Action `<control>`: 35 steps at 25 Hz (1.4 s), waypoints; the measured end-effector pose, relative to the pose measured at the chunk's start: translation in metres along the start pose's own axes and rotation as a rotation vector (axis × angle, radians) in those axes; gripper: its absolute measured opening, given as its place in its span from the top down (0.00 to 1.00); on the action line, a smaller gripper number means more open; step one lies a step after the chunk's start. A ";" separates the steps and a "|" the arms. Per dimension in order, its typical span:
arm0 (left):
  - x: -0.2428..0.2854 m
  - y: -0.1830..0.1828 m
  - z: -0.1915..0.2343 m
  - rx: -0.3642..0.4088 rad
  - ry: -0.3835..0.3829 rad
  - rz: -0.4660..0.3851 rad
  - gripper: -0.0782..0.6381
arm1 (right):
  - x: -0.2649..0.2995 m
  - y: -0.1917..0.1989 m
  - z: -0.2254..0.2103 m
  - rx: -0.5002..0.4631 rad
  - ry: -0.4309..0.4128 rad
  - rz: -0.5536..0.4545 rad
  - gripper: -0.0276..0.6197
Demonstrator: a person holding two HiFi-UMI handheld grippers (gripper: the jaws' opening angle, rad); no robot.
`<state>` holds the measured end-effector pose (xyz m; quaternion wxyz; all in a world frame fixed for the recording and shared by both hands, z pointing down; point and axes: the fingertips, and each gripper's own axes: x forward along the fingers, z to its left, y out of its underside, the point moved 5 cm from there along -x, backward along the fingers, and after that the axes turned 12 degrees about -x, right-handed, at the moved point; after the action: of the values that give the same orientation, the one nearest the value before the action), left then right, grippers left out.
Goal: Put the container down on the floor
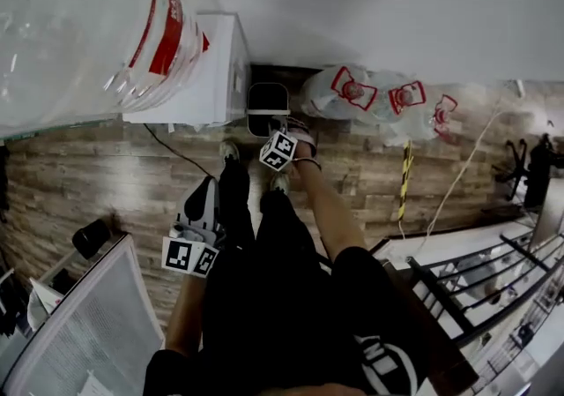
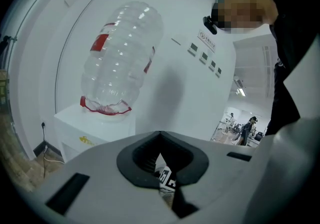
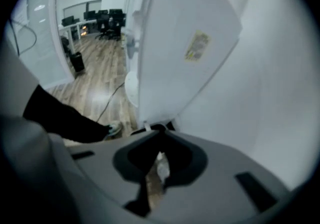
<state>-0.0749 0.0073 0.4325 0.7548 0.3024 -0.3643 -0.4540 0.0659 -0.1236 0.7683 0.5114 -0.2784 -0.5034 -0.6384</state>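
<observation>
I am reading a red band with white print on the container, but the print is too small to make out. The container, a clear jug, is standing neck-down on the white dispenser at the far left against the wall, well above the floor. Its long axis is running upright, with the base at the top. A yellow sticker on the dispenser's side is showing print that I cannot read. Red-and-white labels are showing on the bagged jugs lying on the floor at the far right. The left gripper is holding its jaws pressed together on nothing. The right gripper, close beside the dispenser, is holding its jaws all but together, with nothing between them.
</observation>
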 end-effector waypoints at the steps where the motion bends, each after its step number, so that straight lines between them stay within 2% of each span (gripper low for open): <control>1: -0.005 -0.001 -0.005 0.010 -0.004 -0.007 0.85 | -0.016 -0.001 -0.005 0.050 0.002 -0.012 0.88; 8: -0.031 -0.016 -0.017 0.038 -0.020 -0.076 0.85 | -0.132 -0.010 -0.047 0.405 0.071 -0.121 0.90; 14: -0.040 -0.043 -0.027 0.041 0.011 -0.089 0.85 | -0.242 -0.033 -0.077 0.726 0.148 -0.345 0.90; 17: -0.044 -0.057 -0.026 0.045 0.040 -0.085 0.85 | -0.292 -0.049 -0.082 0.829 0.191 -0.435 0.90; 20: -0.046 -0.072 -0.023 0.052 0.068 -0.081 0.85 | -0.335 -0.063 -0.079 0.869 0.247 -0.485 0.90; 25: -0.054 -0.097 -0.020 0.096 0.104 -0.082 0.85 | -0.389 -0.097 -0.059 0.849 0.333 -0.543 0.91; 30: -0.057 -0.118 -0.022 0.135 0.147 -0.103 0.85 | -0.427 -0.124 -0.039 0.887 0.361 -0.632 0.91; 35: -0.053 -0.117 -0.026 0.140 0.180 -0.093 0.85 | -0.443 -0.136 -0.023 0.915 0.372 -0.657 0.91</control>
<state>-0.1257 0.0114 0.3113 0.7396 0.4104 -0.3115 -0.4330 0.0851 0.0162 0.3267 0.4345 0.2574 -0.6893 -0.5194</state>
